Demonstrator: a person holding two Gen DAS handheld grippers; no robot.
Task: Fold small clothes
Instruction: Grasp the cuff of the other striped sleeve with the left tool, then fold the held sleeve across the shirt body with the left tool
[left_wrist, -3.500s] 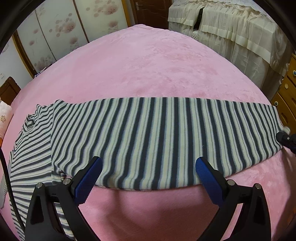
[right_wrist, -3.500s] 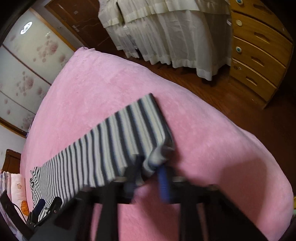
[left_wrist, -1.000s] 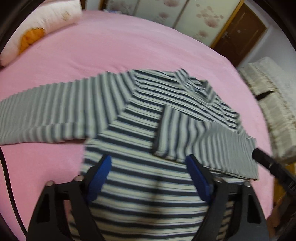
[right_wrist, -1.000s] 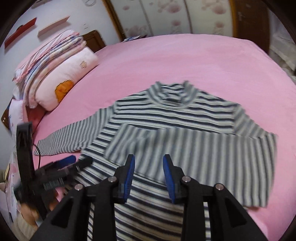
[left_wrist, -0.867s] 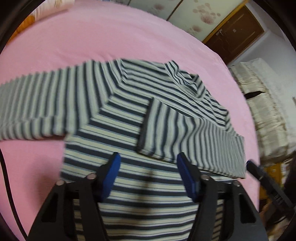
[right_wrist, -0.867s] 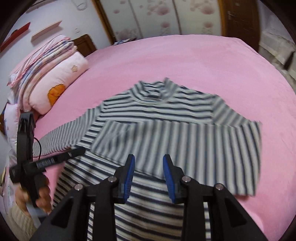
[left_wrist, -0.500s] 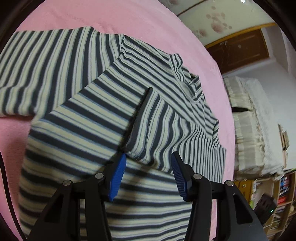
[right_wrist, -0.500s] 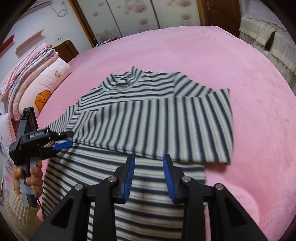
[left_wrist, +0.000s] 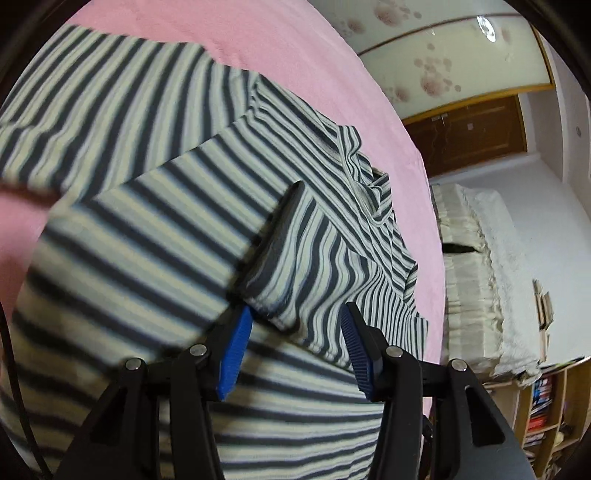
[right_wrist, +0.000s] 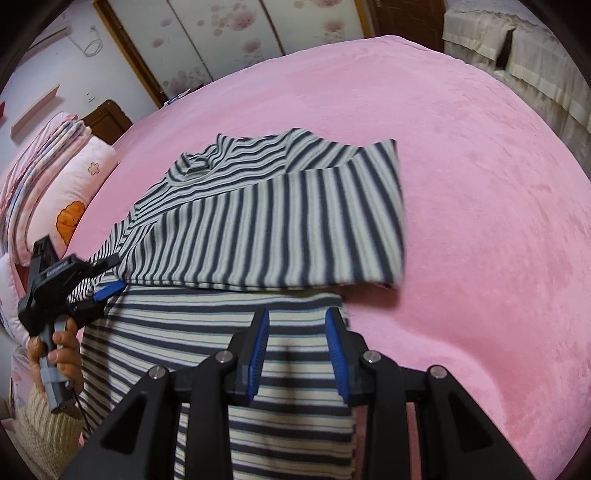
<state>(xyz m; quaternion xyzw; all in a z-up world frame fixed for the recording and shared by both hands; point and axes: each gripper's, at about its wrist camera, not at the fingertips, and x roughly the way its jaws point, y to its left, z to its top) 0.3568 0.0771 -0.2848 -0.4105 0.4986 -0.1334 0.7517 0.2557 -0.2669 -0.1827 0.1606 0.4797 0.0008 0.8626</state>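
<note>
A striped top (right_wrist: 258, 236) lies flat on a pink blanket (right_wrist: 480, 184) that covers the bed. Its stripes are dark grey-blue and cream. The short stand-up collar (right_wrist: 195, 164) points to the far left, and the body runs toward the near edge. One sleeve (right_wrist: 280, 240) is folded across the chest, so its stripes cross those of the body beneath; its cuff (left_wrist: 271, 254) lies at the left end of the fold. The fold at the right shoulder bulges slightly off the blanket. The other sleeve (left_wrist: 92, 107) is spread out to the left, flat on the blanket.

The left gripper (left_wrist: 295, 332) sits low at the cuff. Its blue pads (left_wrist: 236, 349) stand about half open on either side of the cuff's corner, with no pad pressing on the cloth. A hand (right_wrist: 59, 354) holds its grip at the left edge of the top.

The right gripper (right_wrist: 297, 339) hovers over the lower body of the top, near its right edge. Its jaws are narrowly parted and hold nothing.

Pillows (right_wrist: 77, 184) are stacked at the far left.
</note>
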